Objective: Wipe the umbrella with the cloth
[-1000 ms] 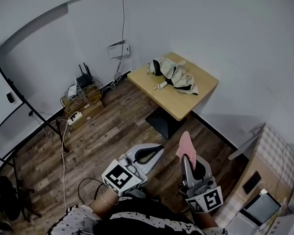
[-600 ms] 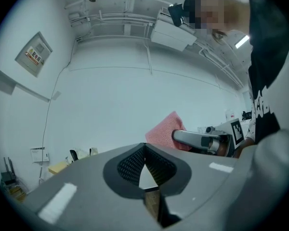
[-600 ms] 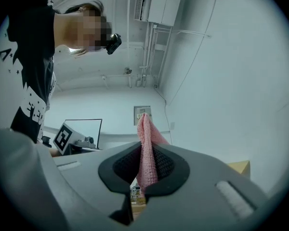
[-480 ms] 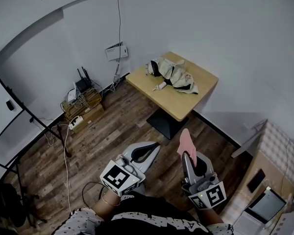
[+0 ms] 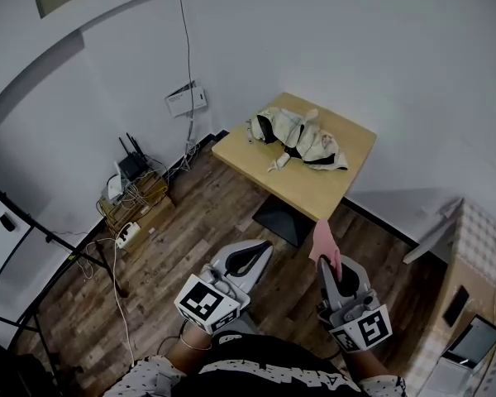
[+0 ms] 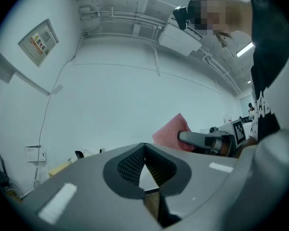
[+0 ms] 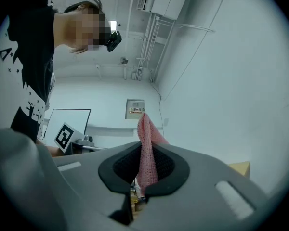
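A folded cream-and-black umbrella (image 5: 298, 137) lies on a small square wooden table (image 5: 347, 172) against the far wall. Both grippers are held low in front of me, short of the table. My right gripper (image 5: 329, 263) is shut on a pink cloth (image 5: 323, 241), which sticks up from between its jaws; the cloth (image 7: 147, 146) is pinched in the right gripper (image 7: 145, 150). My left gripper (image 5: 263, 248) is shut with nothing in it, its jaws meeting in the left gripper view (image 6: 144, 147). That view also shows the pink cloth (image 6: 169, 131) off to its right.
The table's dark pedestal base (image 5: 283, 218) stands on the wooden floor. A router and tangled cables on a box (image 5: 132, 190) sit by the left wall, with a power strip (image 5: 129, 235) and black stand legs (image 5: 62, 251) nearby. Boxes (image 5: 473, 304) stand at the right.
Both grippers and my view have moved forward toward the table, which now looks nearer. The right gripper still holds the cloth and the left stays shut.
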Tool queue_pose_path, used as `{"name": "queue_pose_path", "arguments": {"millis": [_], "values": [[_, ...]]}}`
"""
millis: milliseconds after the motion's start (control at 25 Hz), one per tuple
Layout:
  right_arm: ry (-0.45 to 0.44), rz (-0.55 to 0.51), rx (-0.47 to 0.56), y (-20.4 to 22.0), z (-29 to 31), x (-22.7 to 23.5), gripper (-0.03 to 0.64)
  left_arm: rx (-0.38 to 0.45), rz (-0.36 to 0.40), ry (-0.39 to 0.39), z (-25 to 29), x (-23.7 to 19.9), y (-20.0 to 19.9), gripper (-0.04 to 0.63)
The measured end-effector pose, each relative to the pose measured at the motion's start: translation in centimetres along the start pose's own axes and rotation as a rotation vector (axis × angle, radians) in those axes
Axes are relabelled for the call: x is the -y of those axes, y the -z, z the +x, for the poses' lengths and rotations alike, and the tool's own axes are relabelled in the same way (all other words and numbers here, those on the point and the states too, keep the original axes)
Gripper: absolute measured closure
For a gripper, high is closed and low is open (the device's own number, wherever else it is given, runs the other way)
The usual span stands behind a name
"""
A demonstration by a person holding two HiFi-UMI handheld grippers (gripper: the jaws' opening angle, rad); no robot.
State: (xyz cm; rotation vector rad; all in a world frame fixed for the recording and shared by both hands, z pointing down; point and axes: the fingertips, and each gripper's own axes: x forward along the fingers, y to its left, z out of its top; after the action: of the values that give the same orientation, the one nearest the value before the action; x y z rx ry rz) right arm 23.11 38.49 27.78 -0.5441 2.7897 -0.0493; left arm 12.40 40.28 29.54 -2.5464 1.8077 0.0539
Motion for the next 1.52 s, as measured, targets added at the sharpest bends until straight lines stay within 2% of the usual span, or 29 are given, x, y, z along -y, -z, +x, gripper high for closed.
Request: {"name": "queue_pose_path", "arguments": {"millis": [440,560,760,920,1120,1360,1520], "values": [[0.108,-0.026,-0.065,5.3,14.1,-0.3,0.586,-0.021,-0.063,0.093,0.3,-15.4,1.5,0.601],[0.129,-0.031,-0.065,5.9,17.4,-0.4,0.586,-0.003,-0.095,0.106,0.3,-19.3,1.1,0.601],[0.186,-0.053,-0.05,7.0,21.6,0.5,0.586,-0.006,-0.082,0.133,0.6,-24.2,1.0,0.601],[0.215,-0.086,-0.062,8.0,23.7,0.4,0.586,-0.023,-0.086,0.163,0.8,-26.7,1.2,0.601],[0.2,-0.123,-0.1,8.8,25.3,0.3,0.586,-0.05,-0.109,0.171,2.1,-29.0,2.2,0.601],[0.276,-0.082,-0.081,8.8,26.1,4.2,0.586,-0.077,-0.117,0.22,4.6,-30.0,2.7,0.601],[0.292,-0.07,-0.054,9.1,27.9,7.5,0.586,-0.113,-0.072,0.216,6.7,-31.7,3.3,0.601]]}}
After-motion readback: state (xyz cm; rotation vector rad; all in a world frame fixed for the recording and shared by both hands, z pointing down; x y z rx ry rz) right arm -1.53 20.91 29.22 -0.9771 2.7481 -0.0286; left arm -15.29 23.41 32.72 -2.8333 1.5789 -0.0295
